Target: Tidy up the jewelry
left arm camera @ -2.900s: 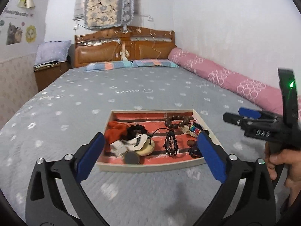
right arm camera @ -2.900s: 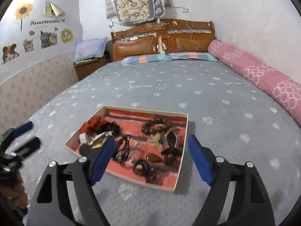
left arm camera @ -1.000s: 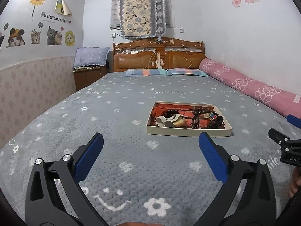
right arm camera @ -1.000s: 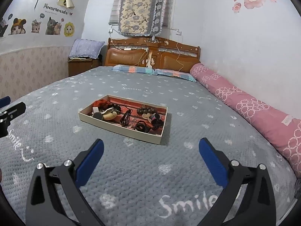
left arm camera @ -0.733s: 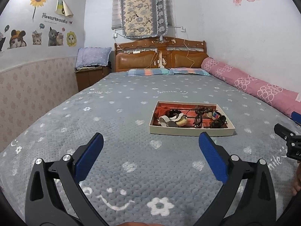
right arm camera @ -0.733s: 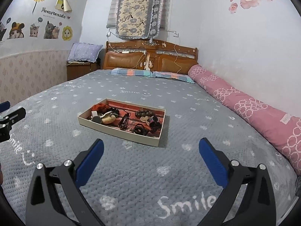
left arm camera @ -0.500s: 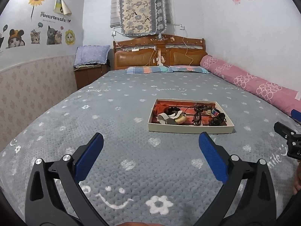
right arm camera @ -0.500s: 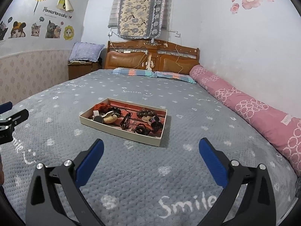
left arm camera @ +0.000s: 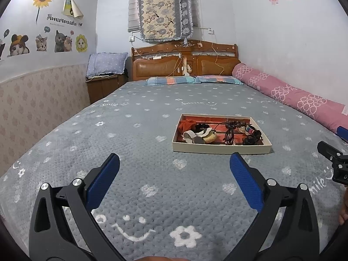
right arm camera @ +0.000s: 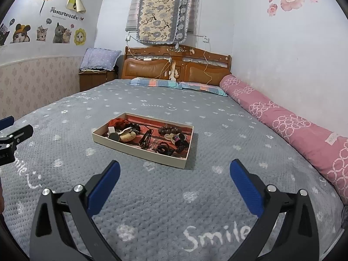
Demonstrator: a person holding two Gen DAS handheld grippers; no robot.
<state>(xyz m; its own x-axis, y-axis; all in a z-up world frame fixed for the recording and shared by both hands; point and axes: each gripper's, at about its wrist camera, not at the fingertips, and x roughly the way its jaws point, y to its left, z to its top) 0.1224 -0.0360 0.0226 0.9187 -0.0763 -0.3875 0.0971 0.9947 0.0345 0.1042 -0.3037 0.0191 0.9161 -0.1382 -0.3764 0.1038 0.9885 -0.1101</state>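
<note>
A shallow cream tray [left arm camera: 221, 149] with a red lining lies on the grey bed, also in the right wrist view [right arm camera: 139, 150]. It holds a brown bead bracelet [left arm camera: 236, 124], black cords [right arm camera: 146, 139], an orange cloth [left arm camera: 187, 124] and several other small pieces. My left gripper [left arm camera: 174, 169] is open and empty, well short of the tray. My right gripper [right arm camera: 174, 170] is open and empty, also short of the tray. Each gripper shows at the edge of the other's view.
The grey blanket [left arm camera: 130, 134] with white hearts and "Smile" lettering covers the bed. A pink bolster [right arm camera: 282, 119] runs along the right wall. A wooden headboard [left arm camera: 184, 65] and striped pillows stand at the far end. A nightstand [left arm camera: 104, 87] is far left.
Both grippers have pulled far back from the tray over the last three seconds and stayed open. In the last second the views barely shift.
</note>
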